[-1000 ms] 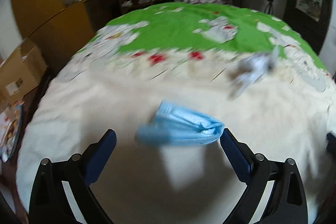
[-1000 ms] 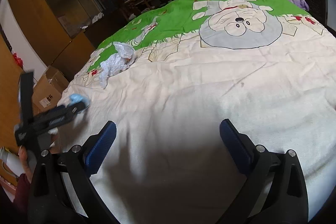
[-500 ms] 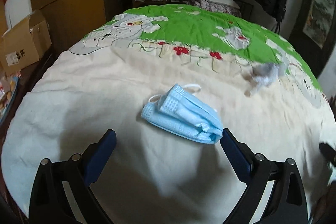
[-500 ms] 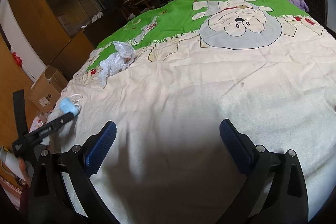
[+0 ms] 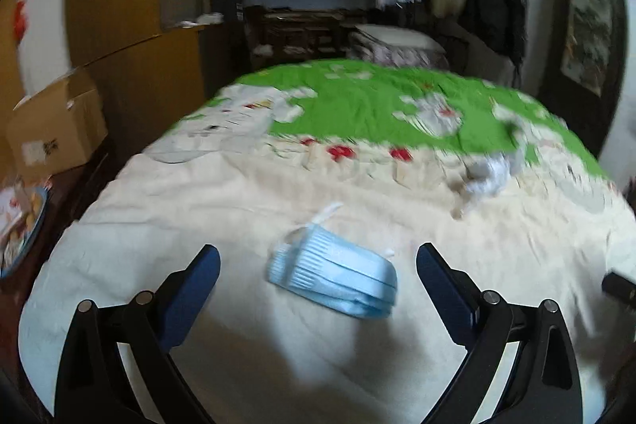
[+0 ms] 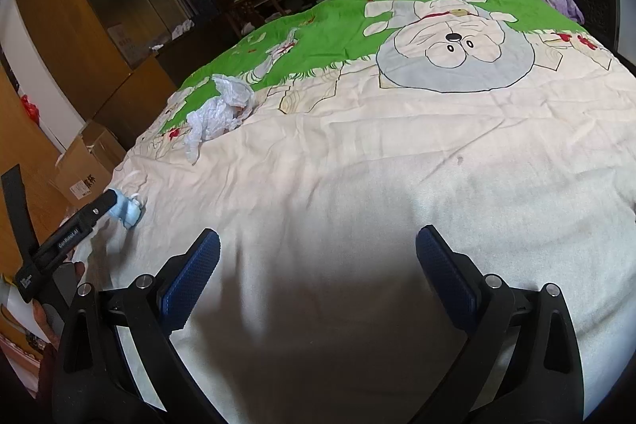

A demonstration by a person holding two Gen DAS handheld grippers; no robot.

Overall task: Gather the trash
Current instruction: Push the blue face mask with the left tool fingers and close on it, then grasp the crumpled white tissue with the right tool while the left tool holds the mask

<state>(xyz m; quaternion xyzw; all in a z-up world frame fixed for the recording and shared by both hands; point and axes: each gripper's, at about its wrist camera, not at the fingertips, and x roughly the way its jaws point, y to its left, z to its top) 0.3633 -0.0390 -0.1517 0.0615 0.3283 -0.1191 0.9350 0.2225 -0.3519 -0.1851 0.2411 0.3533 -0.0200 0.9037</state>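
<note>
L gripper [image 5: 318,265] jaws wide apart, empty; blue face mask [image 5: 334,279] lies on bedspread [image 5: 238,209] between them. R gripper [image 6: 318,253] spread, empty. Crumpled white wrapper [image 5: 487,175] beyond mask.

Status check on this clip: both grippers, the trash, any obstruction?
Left gripper open, blue face mask lying on the bedspread between its fingers, not gripped. Right gripper open, empty. Crumpled white wrapper farther off. Nothing blocking.
</note>
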